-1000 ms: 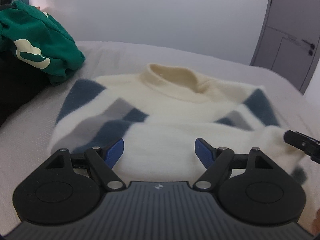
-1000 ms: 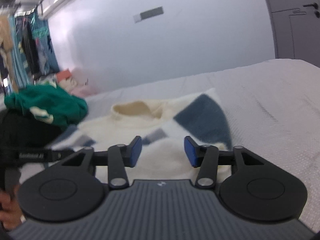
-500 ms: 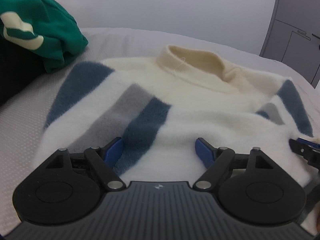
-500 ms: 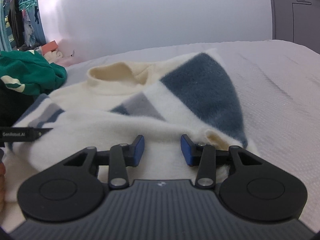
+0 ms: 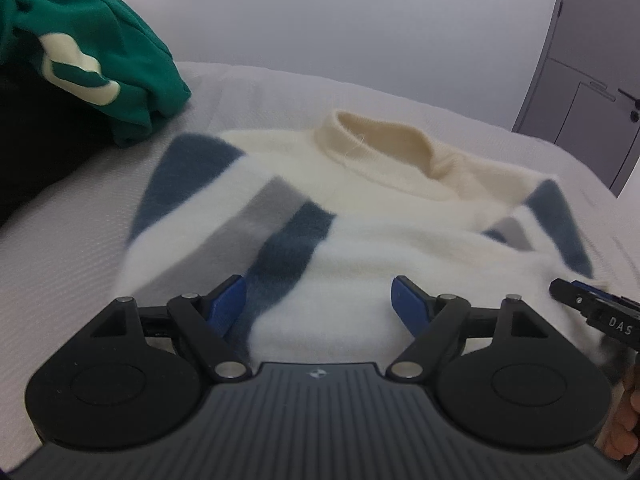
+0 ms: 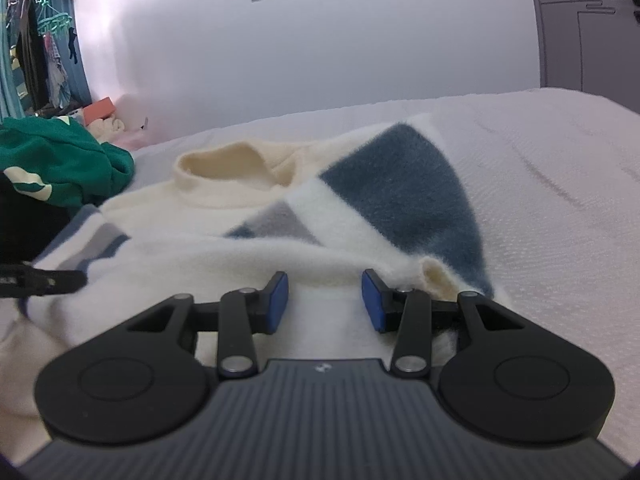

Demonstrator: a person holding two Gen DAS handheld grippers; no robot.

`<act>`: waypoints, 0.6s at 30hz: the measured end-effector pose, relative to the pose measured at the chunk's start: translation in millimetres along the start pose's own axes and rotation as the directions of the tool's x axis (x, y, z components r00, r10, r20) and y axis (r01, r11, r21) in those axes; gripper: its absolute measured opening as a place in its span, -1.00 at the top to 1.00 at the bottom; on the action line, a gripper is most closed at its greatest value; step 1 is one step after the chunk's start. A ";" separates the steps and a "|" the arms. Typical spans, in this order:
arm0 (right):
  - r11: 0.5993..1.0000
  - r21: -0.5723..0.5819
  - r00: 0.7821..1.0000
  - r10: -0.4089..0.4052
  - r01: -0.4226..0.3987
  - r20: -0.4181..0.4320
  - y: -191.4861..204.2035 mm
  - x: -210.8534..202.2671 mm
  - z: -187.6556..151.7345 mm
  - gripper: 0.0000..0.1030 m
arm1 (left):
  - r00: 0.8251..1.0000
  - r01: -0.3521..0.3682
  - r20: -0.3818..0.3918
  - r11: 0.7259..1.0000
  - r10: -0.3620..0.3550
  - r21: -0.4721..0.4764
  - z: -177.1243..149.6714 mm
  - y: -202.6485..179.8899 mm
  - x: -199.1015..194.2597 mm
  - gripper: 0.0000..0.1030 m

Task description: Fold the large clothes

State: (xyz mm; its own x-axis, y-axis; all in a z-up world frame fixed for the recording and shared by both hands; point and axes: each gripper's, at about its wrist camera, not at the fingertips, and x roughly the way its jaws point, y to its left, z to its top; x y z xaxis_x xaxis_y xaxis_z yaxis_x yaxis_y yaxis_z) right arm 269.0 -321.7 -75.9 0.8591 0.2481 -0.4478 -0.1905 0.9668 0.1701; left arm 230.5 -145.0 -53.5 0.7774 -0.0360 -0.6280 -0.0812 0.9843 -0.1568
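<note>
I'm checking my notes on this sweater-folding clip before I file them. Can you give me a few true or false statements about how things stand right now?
1. The cream sweater lies on the bed with its collar at the far end. True.
2. The left gripper is clamped shut on the collar. False: its jaws stand wide apart over the sweater's near edge, and the collar lies far beyond them.
3. A green garment lies beside the sweater, apart from it. True.
4. The sweater is plain cream with no pattern. False: it has blue and grey patches on both sides.
5. The right gripper is over bare bed. False: it is over the sweater's near edge, jaws apart.
</note>
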 end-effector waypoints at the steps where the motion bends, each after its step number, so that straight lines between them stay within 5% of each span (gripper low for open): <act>1: 1.000 -0.004 1.000 0.004 -0.004 0.003 2.0 -5.8 1.1 0.15 | 1.000 0.004 0.004 1.000 -0.004 0.002 -0.8 -1.5 -8.2 -0.62; 18: 1.000 -0.015 0.995 0.012 -0.010 0.100 24.2 -154.9 9.5 0.15 | 0.992 0.074 0.101 0.997 -0.077 0.035 -29.6 -36.0 -156.3 -0.62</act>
State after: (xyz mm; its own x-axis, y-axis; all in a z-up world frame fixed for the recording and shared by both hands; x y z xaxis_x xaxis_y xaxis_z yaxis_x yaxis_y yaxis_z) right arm 135.8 -337.4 6.0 0.8998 0.2522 -0.3560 -0.2067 0.9650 0.1612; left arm 93.5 -179.9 27.7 0.8404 -0.0937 -0.5338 -0.0019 0.9844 -0.1758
